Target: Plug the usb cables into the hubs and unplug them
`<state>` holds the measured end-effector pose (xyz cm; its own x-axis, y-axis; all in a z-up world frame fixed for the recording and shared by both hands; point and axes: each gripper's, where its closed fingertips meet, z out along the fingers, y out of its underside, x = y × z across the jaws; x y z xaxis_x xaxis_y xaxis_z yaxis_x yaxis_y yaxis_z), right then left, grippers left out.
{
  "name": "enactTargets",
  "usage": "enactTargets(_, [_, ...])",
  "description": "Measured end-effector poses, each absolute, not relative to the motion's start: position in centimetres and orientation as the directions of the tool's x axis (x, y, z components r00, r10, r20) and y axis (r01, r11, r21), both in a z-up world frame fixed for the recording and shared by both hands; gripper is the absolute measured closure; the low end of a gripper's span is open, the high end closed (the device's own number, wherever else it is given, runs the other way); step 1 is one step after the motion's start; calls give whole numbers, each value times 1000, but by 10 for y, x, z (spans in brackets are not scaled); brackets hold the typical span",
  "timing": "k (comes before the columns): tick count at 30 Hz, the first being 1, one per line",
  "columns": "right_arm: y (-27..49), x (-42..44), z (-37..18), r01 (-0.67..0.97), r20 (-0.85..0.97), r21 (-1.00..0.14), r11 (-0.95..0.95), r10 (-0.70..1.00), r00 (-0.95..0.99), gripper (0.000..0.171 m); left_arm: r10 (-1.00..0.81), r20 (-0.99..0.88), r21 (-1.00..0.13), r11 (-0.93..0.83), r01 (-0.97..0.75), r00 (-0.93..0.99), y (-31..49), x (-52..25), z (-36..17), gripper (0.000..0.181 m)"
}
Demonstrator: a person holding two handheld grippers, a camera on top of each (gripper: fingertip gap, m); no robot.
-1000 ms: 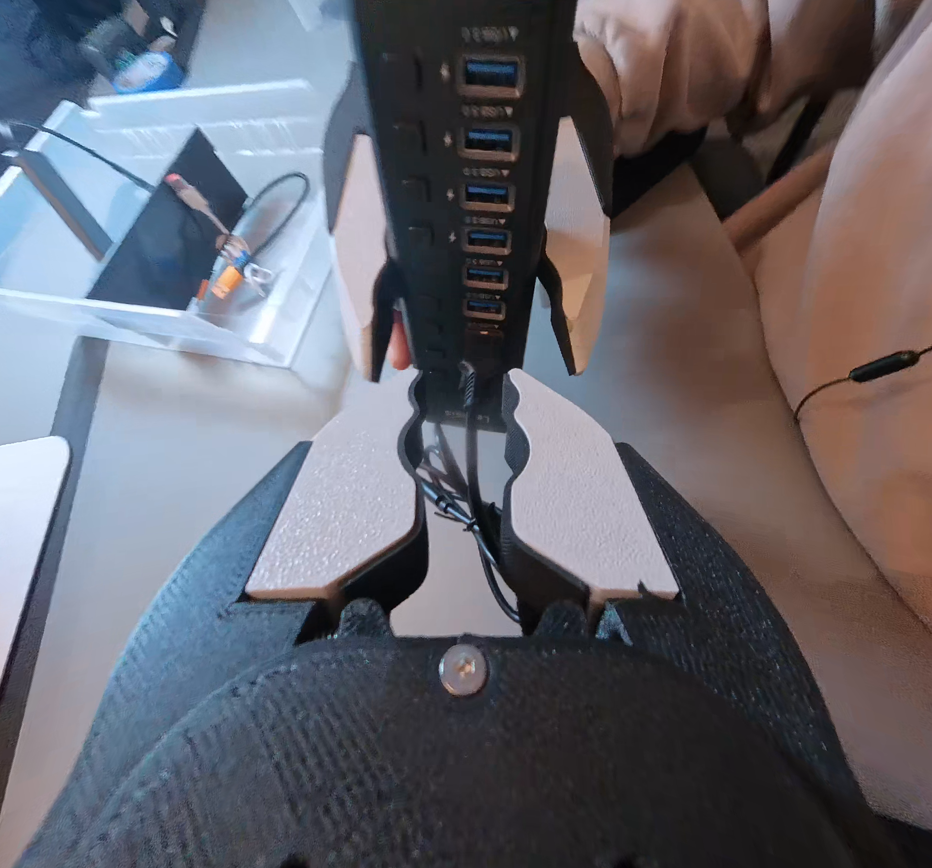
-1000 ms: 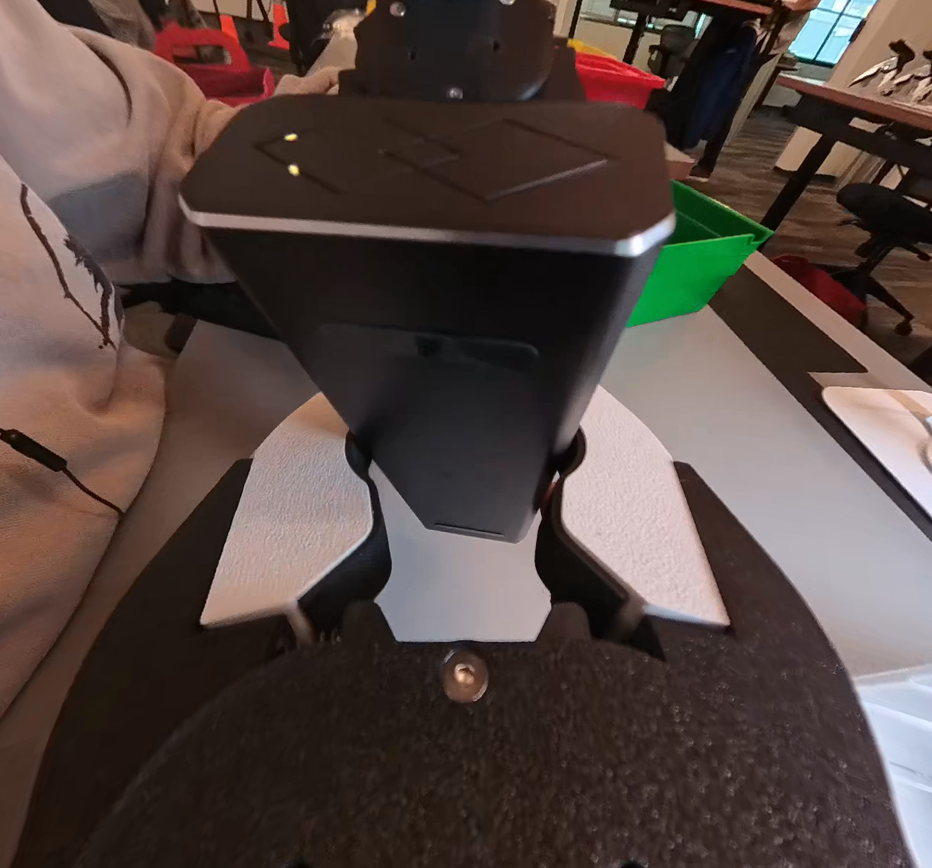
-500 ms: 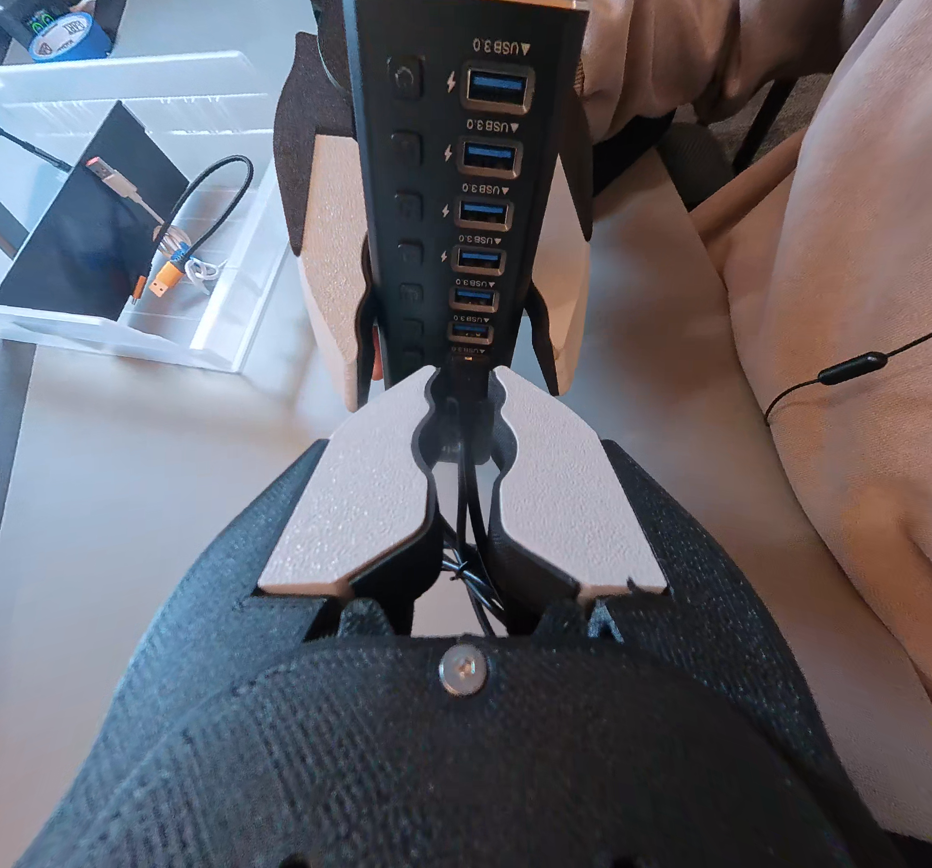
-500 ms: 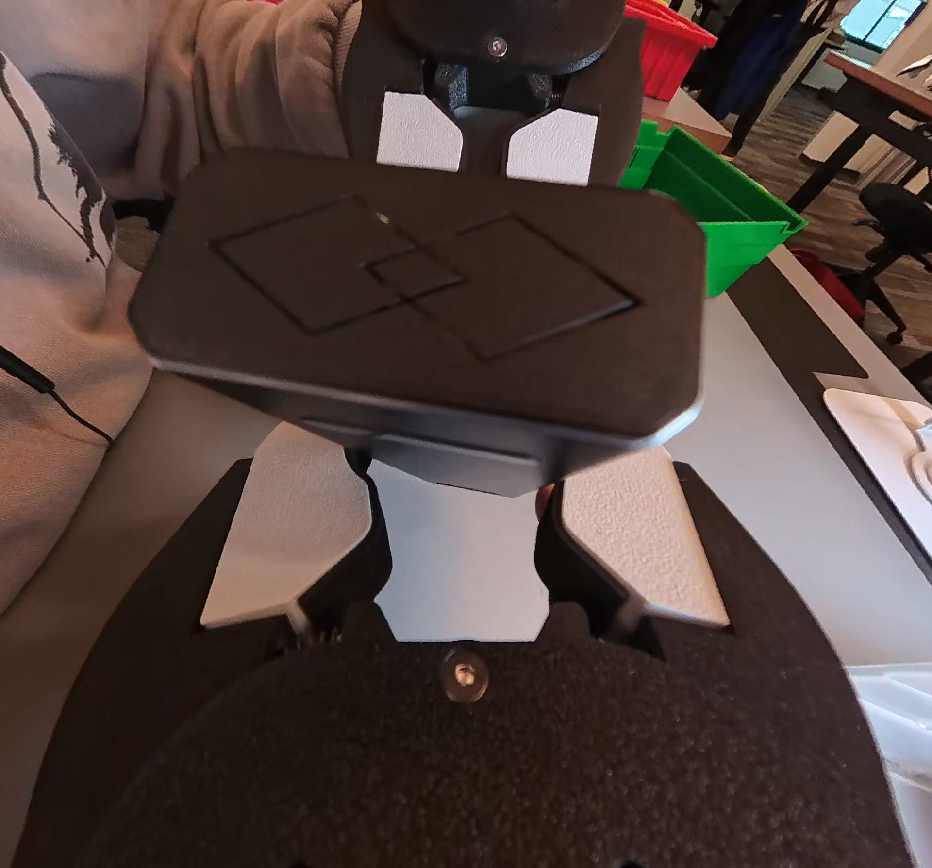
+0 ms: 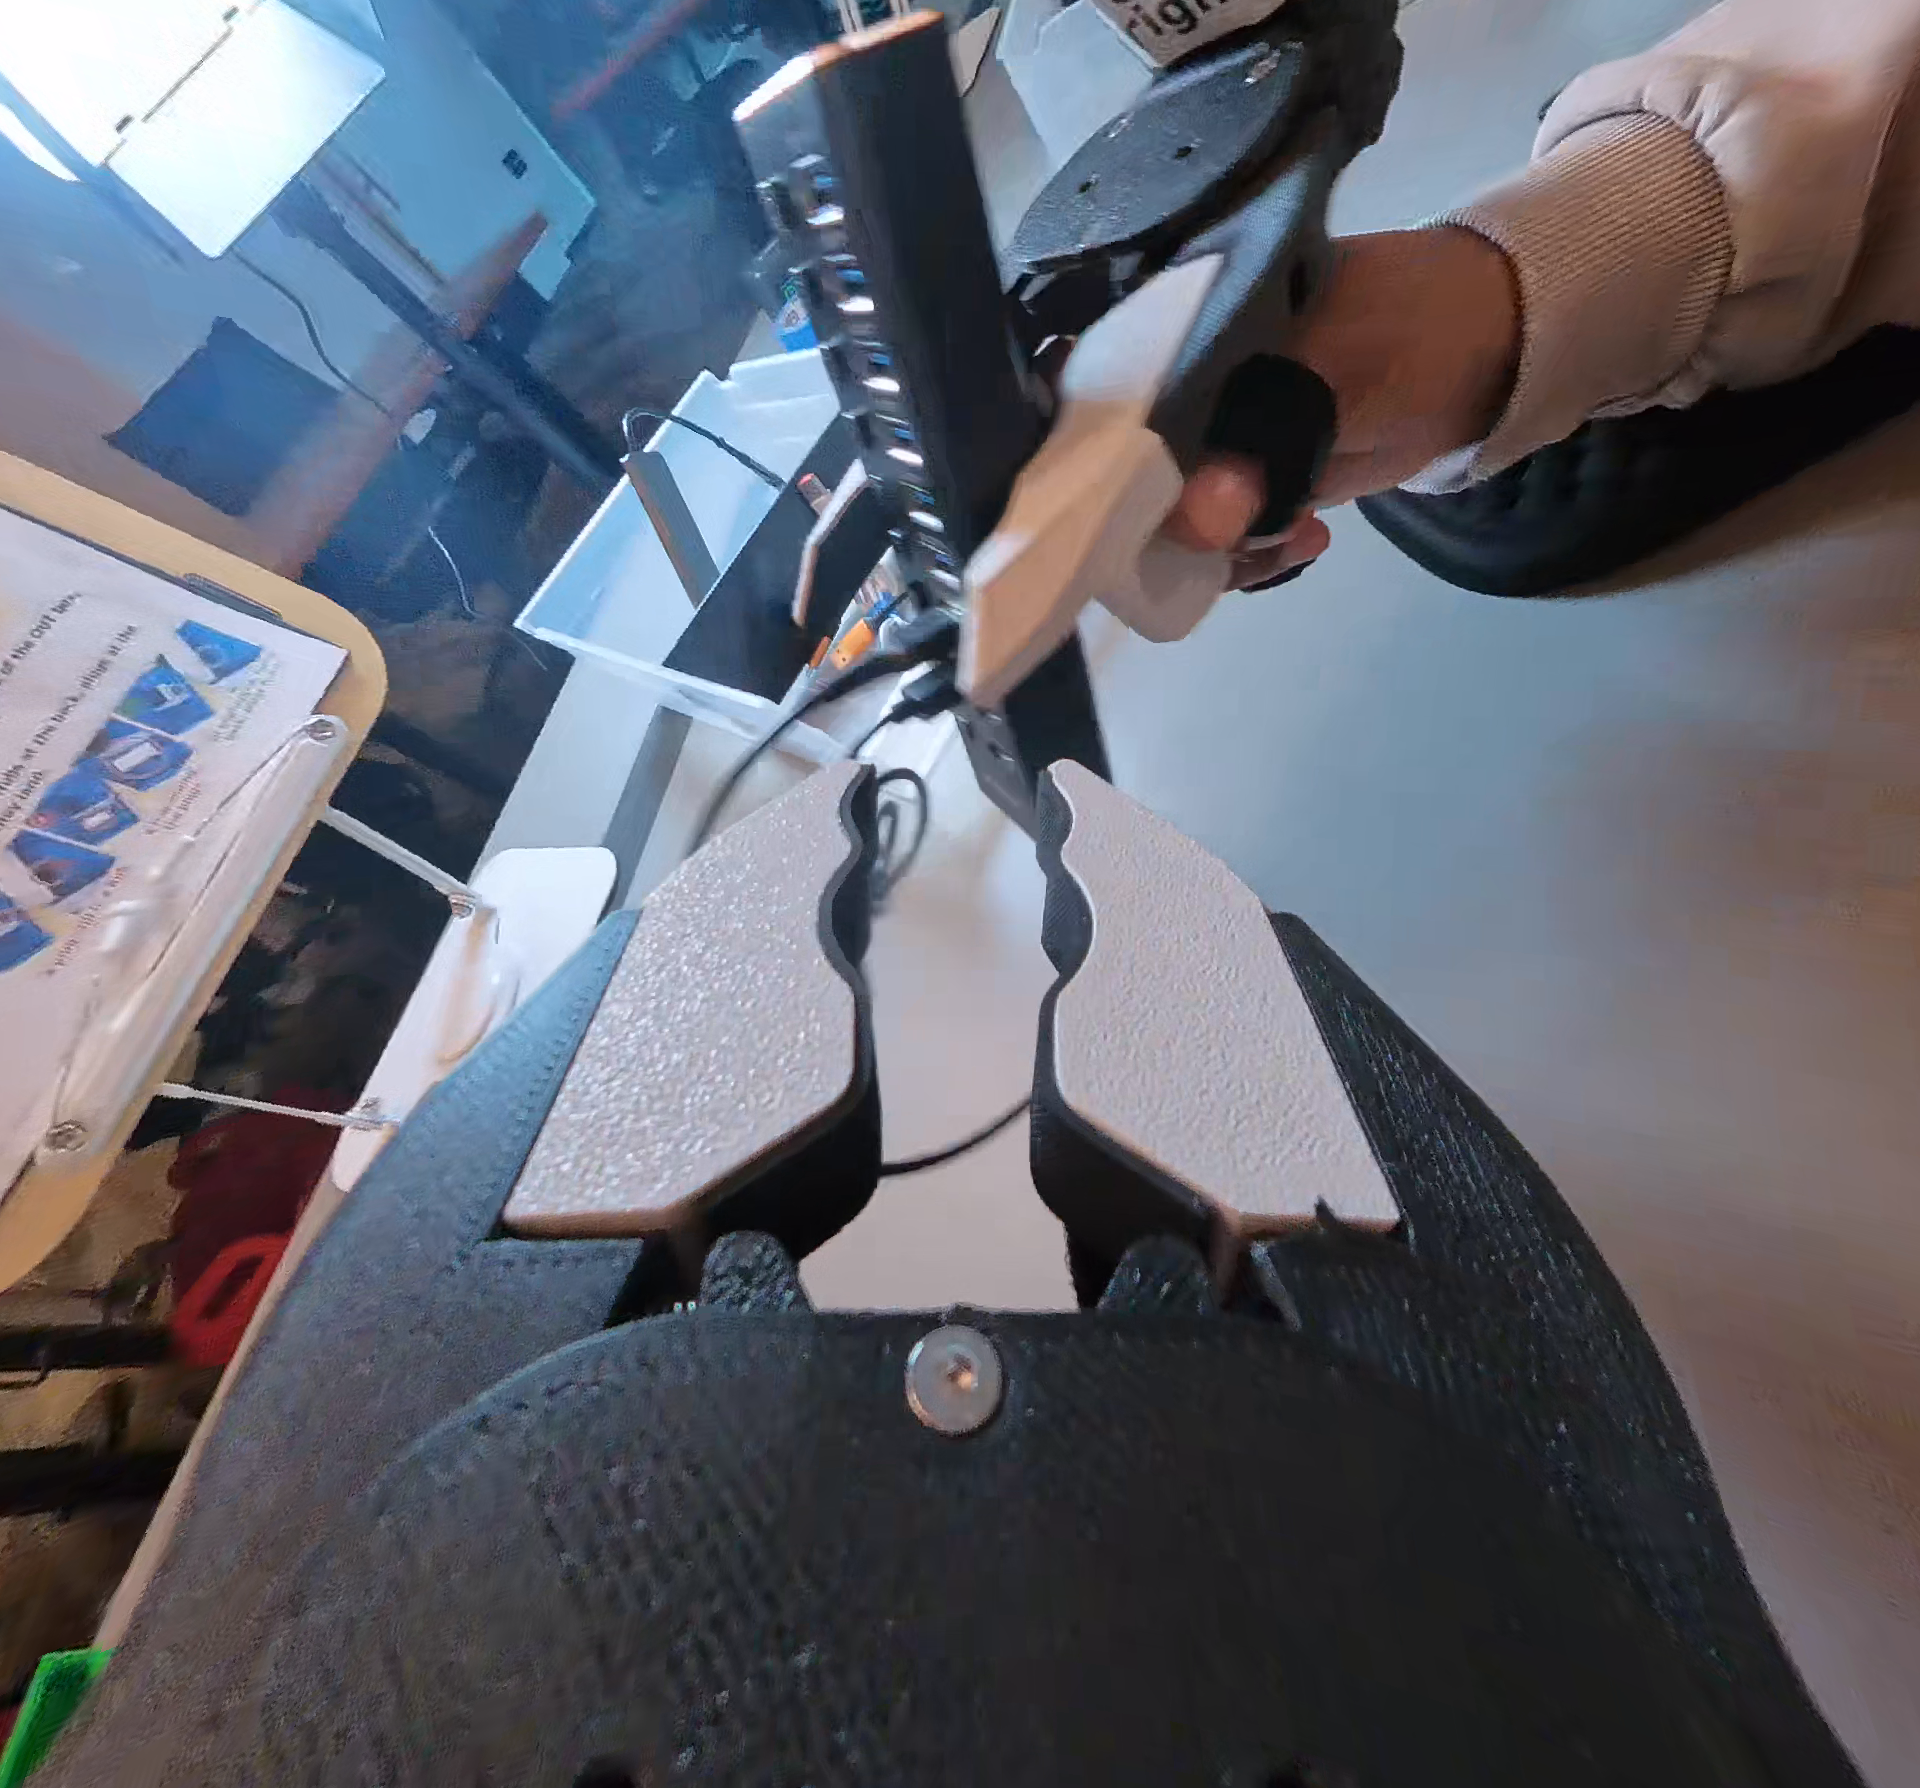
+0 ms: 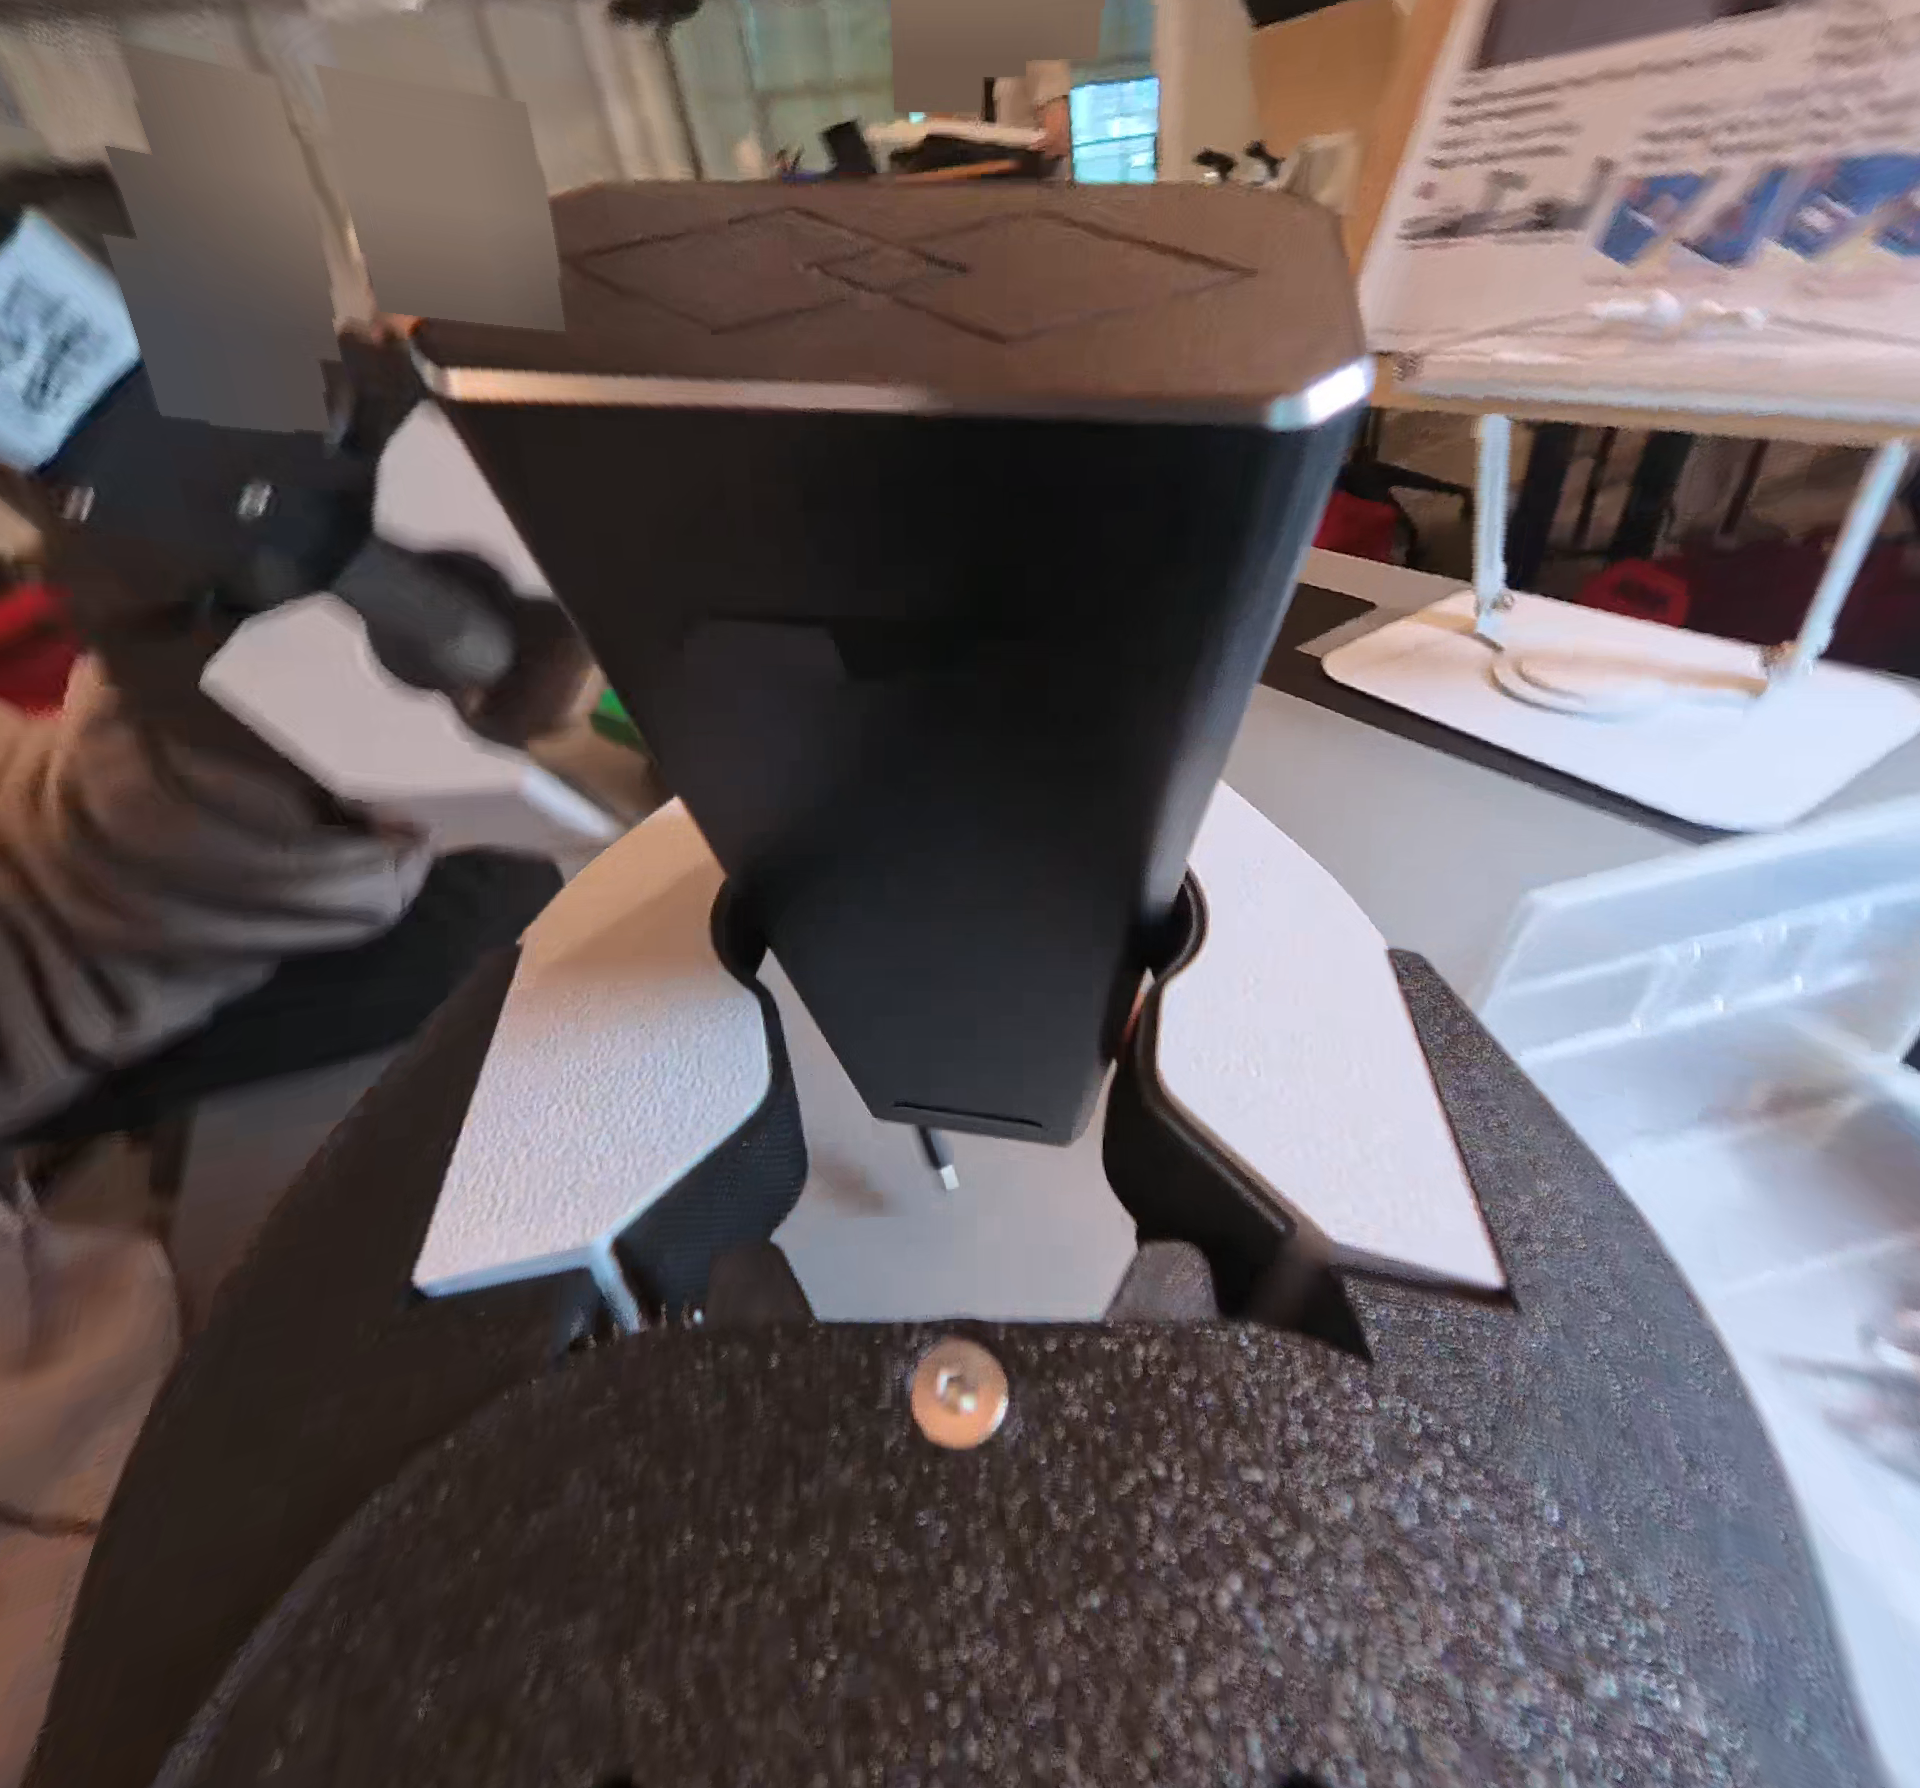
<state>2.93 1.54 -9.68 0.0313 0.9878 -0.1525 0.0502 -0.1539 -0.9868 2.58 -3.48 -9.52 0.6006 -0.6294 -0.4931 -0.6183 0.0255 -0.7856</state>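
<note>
A black multi-port USB hub (image 6: 935, 647) stands upright, clamped near its lower end by my right gripper (image 6: 961, 907). In the left wrist view the hub (image 5: 914, 284) is tilted and seen from its side, with the right gripper's fingers (image 5: 1081, 481) on it. A black cable (image 5: 769, 751) runs from a plug (image 5: 920, 689) at the hub's lowest ports down to the table. A loose silver-tipped cable end (image 6: 943, 1167) shows under the hub. My left gripper (image 5: 951, 782) is open and empty just below the hub's bottom end.
A clear acrylic tray (image 5: 623, 585) holding a second hub and orange-plug cables (image 5: 852, 642) sits on the grey table (image 5: 1455, 907). A stand with a printed sheet (image 5: 135, 803) is at the left edge; it is also at the right in the right wrist view (image 6: 1662, 232).
My left gripper has opened and let go of the cable plug at the hub's lower end. It has swung round to the hub's side. The right gripper still holds the hub.
</note>
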Motion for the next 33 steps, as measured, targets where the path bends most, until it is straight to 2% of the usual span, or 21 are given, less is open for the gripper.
enactTargets(2, [26, 29, -100, 24, -265, -963, -267, 962, 70, 99, -659, -418, -801, -58, -596, 625, -33, 35, -116, 153])
enactTargets(6, [28, 25, -110, -10, -451, -892, -451, 890, 64, 99, -605, -359, -796, -199, -571, 711, -6, 41, -162, 126])
enactTargets(7, [25, 23, -113, -5, -481, -877, -481, 875, 52, 99, -589, -365, -799, -200, -567, 722, 0, 42, -166, 126])
enactTargets(10, [20, 22, -117, 11, -484, -874, -485, 874, 39, 98, -606, -382, -795, -170, -583, 698, 8, 46, -173, 148])
enactTargets(14, [10, 27, -109, 48, -479, -878, -476, 873, -90, 99, -651, -342, -838, -116, -534, 678, 4, 36, -153, 149])
enactTargets(15, [9, 29, -109, 70, -434, -901, -429, 894, -113, 104, -663, -325, -850, -107, -515, 674, 2, 30, -145, 152])
enactTargets(20, [18, 47, -98, 59, -87, -995, -80, 987, -137, 108, -656, -425, -819, -16, -574, 624, -13, -1, -117, 152])
enactTargets(22, [22, 51, -105, 116, 146, -981, 158, 984, -100, 104, -648, -491, -776, 22, -630, 582, -20, -8, -114, 153])
enactTargets(24, [24, 55, -108, 181, 372, -908, 378, 926, -70, 103, -638, -558, -720, 52, -693, 532, -26, -13, -113, 153])
enactTargets(28, [14, 54, -119, 331, 590, -736, 590, 799, -111, 105, -615, -647, -602, 50, -797, 450, -29, -17, -122, 153])
enactTargets(31, [22, 42, -152, 506, 733, -526, 683, 666, -137, 121, -639, -649, -573, 54, -818, 412, -28, -9, -133, 153])
enactTargets(32, [29, 38, -161, 543, 798, -435, 718, 587, -137, 131, -639, -662, -551, 61, -832, 391, -28, -7, -137, 153])
enactTargets(33, [31, 34, -168, 547, 832, -378, 747, 533, -152, 133, -632, -681, -522, 66, -850, 369, -27, -6, -141, 153])
